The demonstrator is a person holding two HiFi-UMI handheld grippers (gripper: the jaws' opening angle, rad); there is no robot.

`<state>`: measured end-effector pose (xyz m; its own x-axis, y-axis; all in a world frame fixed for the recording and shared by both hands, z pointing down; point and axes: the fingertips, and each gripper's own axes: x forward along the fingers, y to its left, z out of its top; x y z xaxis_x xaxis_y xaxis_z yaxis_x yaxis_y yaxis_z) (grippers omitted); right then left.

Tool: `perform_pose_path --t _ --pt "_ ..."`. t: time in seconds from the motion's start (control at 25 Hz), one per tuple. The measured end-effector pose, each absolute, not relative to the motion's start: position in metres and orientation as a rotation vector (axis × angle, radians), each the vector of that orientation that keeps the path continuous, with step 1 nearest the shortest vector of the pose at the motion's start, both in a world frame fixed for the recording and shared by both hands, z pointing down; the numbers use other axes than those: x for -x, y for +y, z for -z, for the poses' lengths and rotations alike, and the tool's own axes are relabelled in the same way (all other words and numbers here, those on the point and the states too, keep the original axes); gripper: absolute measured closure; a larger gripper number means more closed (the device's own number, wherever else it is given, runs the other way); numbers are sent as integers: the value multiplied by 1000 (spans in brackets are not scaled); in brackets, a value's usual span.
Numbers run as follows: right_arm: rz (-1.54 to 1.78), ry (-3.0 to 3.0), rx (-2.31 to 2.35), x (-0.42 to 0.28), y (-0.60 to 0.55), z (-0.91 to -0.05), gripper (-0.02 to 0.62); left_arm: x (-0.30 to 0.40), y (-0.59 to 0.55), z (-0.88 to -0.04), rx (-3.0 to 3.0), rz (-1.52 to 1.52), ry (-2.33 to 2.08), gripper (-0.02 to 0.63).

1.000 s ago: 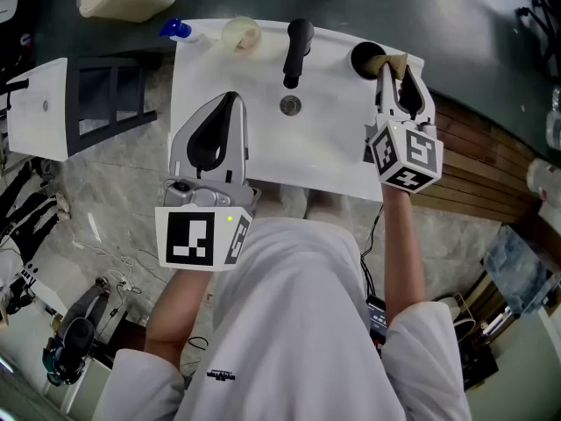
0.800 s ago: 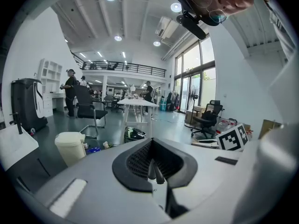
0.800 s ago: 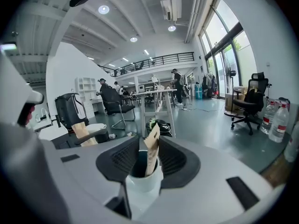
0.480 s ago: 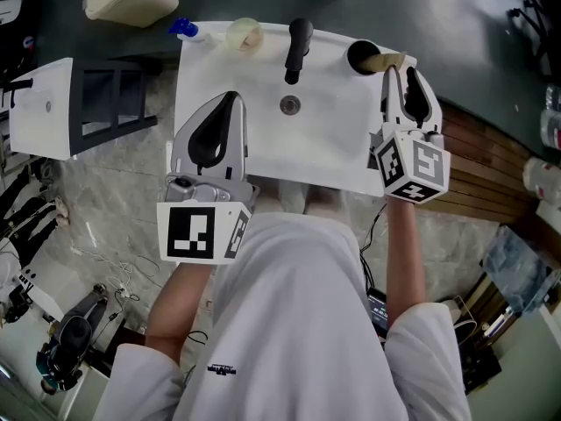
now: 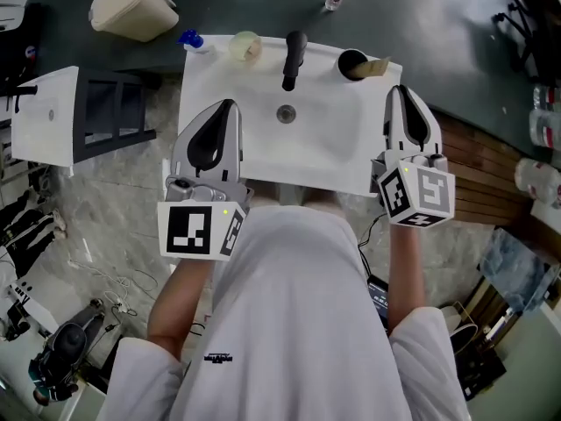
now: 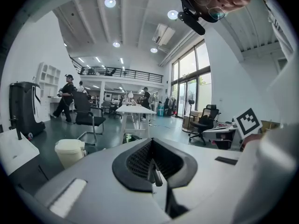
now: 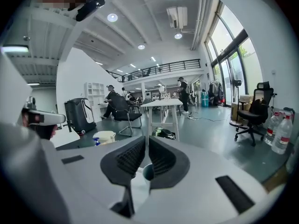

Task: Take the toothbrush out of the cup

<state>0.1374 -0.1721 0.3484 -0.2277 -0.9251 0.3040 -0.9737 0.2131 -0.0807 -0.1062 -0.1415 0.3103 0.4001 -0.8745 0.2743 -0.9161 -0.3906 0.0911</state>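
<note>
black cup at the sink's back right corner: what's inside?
A tan toothbrush leans out of the black cup over its right rim. Its lower end is lost in the cup's dark interior; whether anything else lies in there cannot be seen.

A white sink (image 5: 230, 77) is seen from above. A black tap (image 5: 294, 55) is mounted at its back edge, with a round drain (image 5: 286, 113) just in front. A blue-capped bottle (image 5: 191, 39) is set at the back left corner. A beige bin (image 5: 131, 7) is stood on the dark floor beyond.
</note>
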Motion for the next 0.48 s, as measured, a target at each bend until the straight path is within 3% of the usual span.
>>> perform_pose_path --t 0.48 --pt "-295 -2433 -1702 -115 -126 -292 574 105 -124 -285 -2516 -226 -1539 601"
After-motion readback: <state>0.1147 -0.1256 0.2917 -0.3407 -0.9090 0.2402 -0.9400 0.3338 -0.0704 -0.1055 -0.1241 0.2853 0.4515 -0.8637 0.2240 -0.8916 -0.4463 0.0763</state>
